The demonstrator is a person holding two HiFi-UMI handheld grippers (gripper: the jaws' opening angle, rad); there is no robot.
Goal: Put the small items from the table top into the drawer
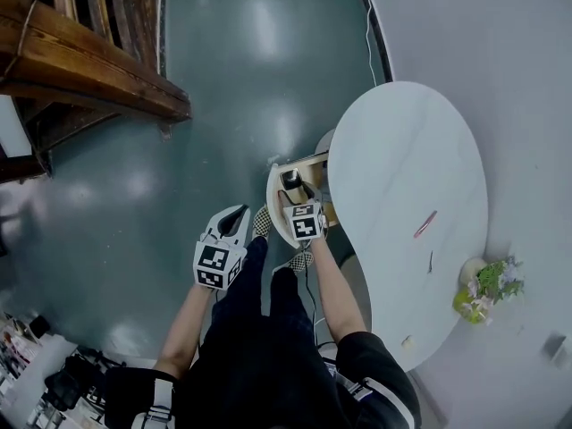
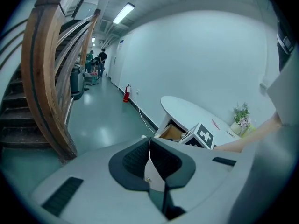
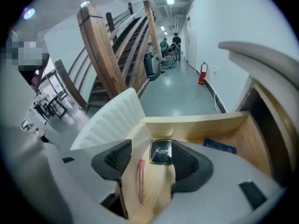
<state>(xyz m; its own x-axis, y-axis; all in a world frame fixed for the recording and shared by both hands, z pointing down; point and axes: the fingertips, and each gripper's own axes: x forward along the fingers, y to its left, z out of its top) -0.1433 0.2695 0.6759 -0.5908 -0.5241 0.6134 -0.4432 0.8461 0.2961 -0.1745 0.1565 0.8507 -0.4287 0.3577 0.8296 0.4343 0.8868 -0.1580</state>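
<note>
Right gripper [image 3: 153, 149] over open drawer [image 3: 196, 121], jaws wide apart, gripping nothing. Black compact [image 3: 161, 152] and pink stick [image 3: 140, 181] lying on drawer bottom between the jaws, compact close against the right-hand jaw. Blue card [image 3: 219, 147] off to the right in same drawer. Left gripper [image 2: 149, 143] out over the floor [image 1: 223, 105], jaws pressed together, empty. On white table top [image 1: 402, 141]: pink item [image 1: 425, 224], small dark item [image 1: 430, 262], flower pot [image 1: 487, 286] near the edge.

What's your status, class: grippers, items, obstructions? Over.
Left gripper shut, empty. Right gripper open over drawer, black compact inside. Pink pen on table. No obstruction seen.
</note>
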